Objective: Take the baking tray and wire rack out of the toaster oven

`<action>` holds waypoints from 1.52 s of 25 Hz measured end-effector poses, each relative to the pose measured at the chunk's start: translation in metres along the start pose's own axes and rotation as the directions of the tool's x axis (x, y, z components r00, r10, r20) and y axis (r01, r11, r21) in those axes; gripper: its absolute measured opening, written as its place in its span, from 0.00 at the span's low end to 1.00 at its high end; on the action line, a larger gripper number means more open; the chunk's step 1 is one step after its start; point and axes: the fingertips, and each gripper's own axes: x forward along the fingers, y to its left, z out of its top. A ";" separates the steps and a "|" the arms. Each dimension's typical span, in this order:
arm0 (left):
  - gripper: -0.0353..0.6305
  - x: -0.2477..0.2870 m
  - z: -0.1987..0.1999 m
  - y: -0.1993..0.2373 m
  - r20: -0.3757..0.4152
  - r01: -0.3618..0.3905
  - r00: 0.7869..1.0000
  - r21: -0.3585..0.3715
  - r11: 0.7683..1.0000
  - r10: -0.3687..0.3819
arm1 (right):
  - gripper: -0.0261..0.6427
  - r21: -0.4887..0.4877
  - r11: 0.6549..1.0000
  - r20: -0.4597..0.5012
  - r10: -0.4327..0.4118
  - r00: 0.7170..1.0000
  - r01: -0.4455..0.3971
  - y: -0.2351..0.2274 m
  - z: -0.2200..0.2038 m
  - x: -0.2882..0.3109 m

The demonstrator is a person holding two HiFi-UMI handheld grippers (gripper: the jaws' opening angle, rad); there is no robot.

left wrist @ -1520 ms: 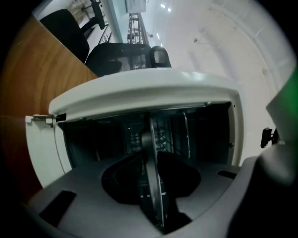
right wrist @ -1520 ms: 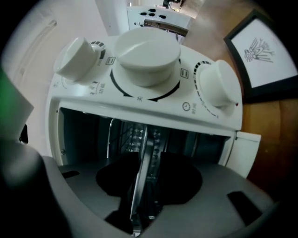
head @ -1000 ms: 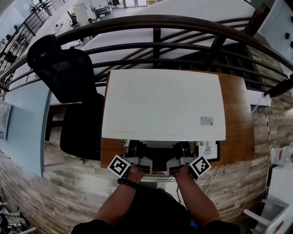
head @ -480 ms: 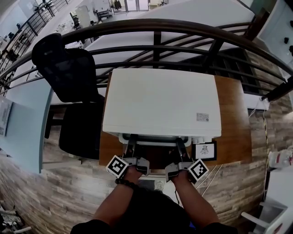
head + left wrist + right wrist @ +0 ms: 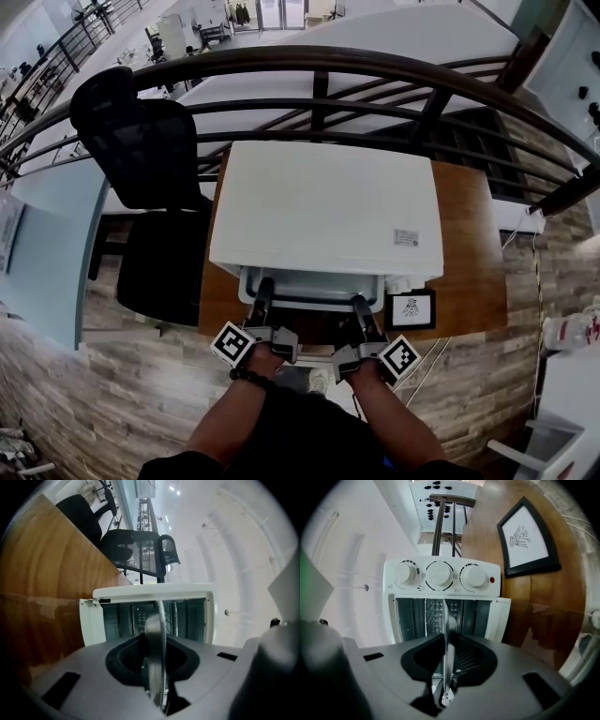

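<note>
Tray is part-way out of the oven, projecting from its mouth at 6 o'clock, toward the person. The oven stands on a wooden table.

Left tool is on the front rim near 7 o'clock, its jaws closing with the thin metal edge pinched between them. Right tool is clamped on the same rim near 5 o'clock.

Judgement: firm up the left grip first. Then draw straight back toward 6 o'clock, both hands at one pace and the rim kept level. A lopsided pull would likely skew the tray and bind it in the side guides.

The tray looks like pale, thin sheet metal with rounded corners and a shallow raised rim. The part showing appears bare. Bars show inside the cavity; it cannot be told whether they are the rack.
</note>
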 end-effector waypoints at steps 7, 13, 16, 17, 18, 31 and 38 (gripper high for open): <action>0.14 -0.030 -0.006 0.010 -0.010 -0.015 1.000 -0.015 1.000 0.015 | 0.15 -0.031 0.999 -0.041 -0.014 0.999 0.013 -0.011 -0.007 -0.022; 0.13 -0.053 -0.011 0.011 -0.033 -0.033 0.999 -0.006 0.999 0.033 | 0.27 -0.025 1.000 -0.040 0.017 0.999 -0.018 -0.007 -0.005 -0.023; 0.13 -0.065 -0.014 0.009 -0.029 -0.025 0.999 -0.014 1.000 0.024 | 0.22 -0.042 0.999 -0.061 -0.002 0.998 0.000 -0.011 -0.007 -0.028; 0.13 -0.069 -0.015 0.009 -0.024 -0.022 0.999 -0.017 1.000 0.021 | 0.19 -0.045 0.999 -0.071 -0.011 0.997 0.008 -0.013 -0.009 -0.031; 0.13 -0.073 -0.014 0.009 -0.020 -0.021 1.000 -0.018 1.000 0.020 | 0.14 -0.045 0.999 -0.081 -0.020 0.997 0.016 -0.015 -0.011 -0.035; 0.13 -0.138 -0.031 -0.009 0.016 0.035 0.999 -0.006 0.999 -0.035 | 0.06 -0.078 0.997 -0.187 -0.011 0.982 -0.004 -0.013 -0.030 -0.092; 0.14 -0.173 -0.049 -0.023 0.020 0.058 0.998 0.007 0.998 -0.058 | 0.07 -0.081 0.997 -0.229 0.000 0.974 -0.020 -0.012 -0.033 -0.128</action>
